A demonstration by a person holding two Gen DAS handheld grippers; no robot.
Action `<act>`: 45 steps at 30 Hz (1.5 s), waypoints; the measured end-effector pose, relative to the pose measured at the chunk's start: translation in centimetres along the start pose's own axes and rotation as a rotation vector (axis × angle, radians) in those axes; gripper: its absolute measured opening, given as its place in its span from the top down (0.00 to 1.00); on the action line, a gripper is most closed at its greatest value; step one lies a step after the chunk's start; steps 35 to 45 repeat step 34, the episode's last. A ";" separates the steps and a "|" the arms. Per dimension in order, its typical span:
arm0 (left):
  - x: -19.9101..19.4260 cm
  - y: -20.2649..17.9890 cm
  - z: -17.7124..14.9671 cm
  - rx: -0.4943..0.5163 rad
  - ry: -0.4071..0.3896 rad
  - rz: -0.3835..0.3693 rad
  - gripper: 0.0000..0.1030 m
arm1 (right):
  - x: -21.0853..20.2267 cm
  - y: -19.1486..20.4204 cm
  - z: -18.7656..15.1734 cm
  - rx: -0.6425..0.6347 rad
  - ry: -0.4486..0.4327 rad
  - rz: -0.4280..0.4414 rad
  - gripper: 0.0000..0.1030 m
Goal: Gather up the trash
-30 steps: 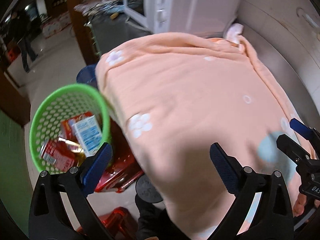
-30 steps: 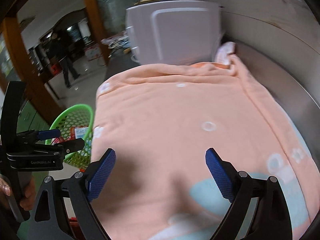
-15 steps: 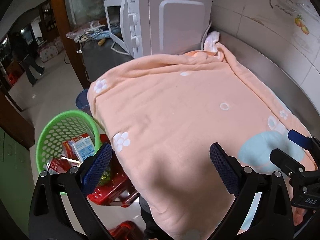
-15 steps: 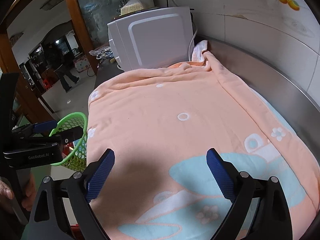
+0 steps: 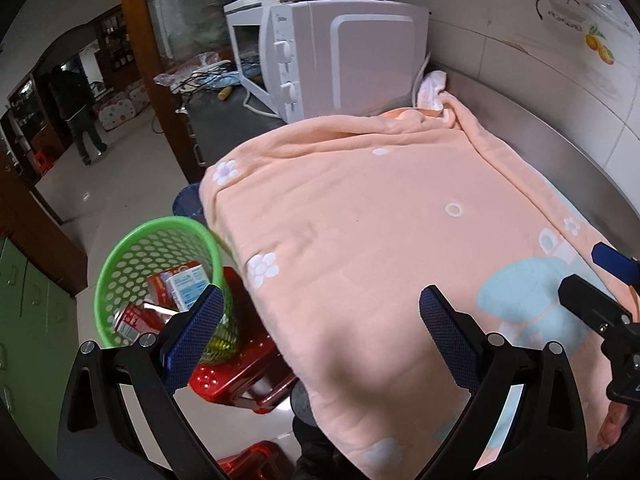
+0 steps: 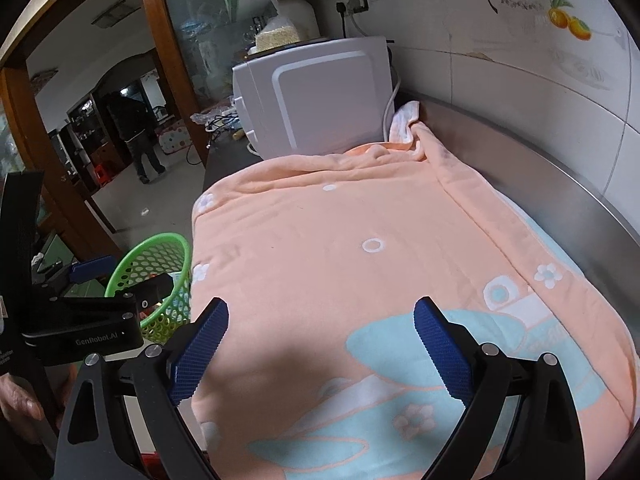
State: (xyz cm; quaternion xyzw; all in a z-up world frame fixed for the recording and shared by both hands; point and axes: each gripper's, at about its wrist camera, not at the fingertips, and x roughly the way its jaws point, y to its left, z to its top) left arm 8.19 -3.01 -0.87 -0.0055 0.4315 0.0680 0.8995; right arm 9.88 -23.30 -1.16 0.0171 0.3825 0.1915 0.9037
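A green mesh basket [image 5: 120, 264] stands on the floor left of the counter and holds red and white-blue cartons [image 5: 176, 284]. It also shows in the right wrist view [image 6: 160, 256]. My left gripper [image 5: 320, 328] is open and empty, above the counter's left edge next to the basket. My right gripper [image 6: 320, 340] is open and empty, above the near end of the peach towel [image 6: 360, 260]. The right gripper shows at the right edge of the left wrist view [image 5: 600, 292]. The left gripper shows at the left edge of the right wrist view [image 6: 92, 312].
The peach towel [image 5: 380, 220] covers the steel counter [image 6: 540, 184]. A white microwave [image 5: 340, 52] stands at the far end. Red plastic stools [image 5: 240, 376] sit on the floor by the basket. A tiled wall [image 6: 540, 60] runs along the right. A person [image 6: 138, 136] stands far off.
Both grippers have pulled back and risen from the towel, so more of the counter, microwave and wall shows. Both stay open and empty.
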 end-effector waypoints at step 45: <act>-1.8 1.8 -1.9 -0.057 -0.030 0.111 0.06 | -0.3 2.2 -0.1 -0.041 -0.003 0.041 0.11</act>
